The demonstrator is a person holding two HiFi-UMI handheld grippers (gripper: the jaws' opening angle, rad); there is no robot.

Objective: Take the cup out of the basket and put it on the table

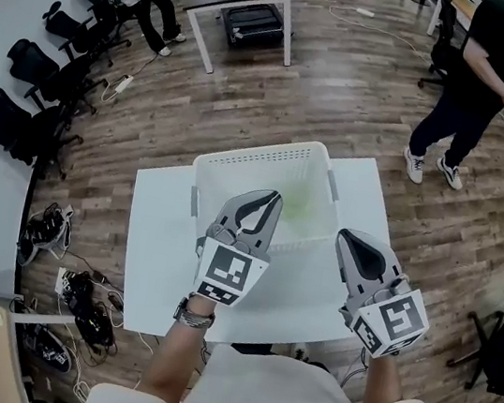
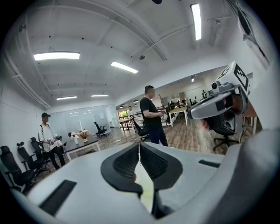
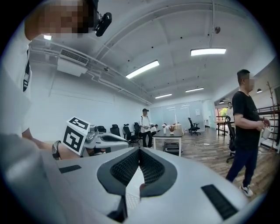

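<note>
Cup (image 1: 304,205) in basket (image 1: 268,158), beside left tool (image 1: 274,197)

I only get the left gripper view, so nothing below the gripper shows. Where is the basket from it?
Observer: In the head view the left gripper hangs over the white basket, with its tips above the inside.
Operator: Is the cup in there?
Observer: A pale green thing lies in the basket's right half, right of those tips. It is too blurred to call it the cup for sure.
Operator: And the right gripper?
Observer: The right gripper hangs by the basket's near right corner, its body over the white table.
</note>
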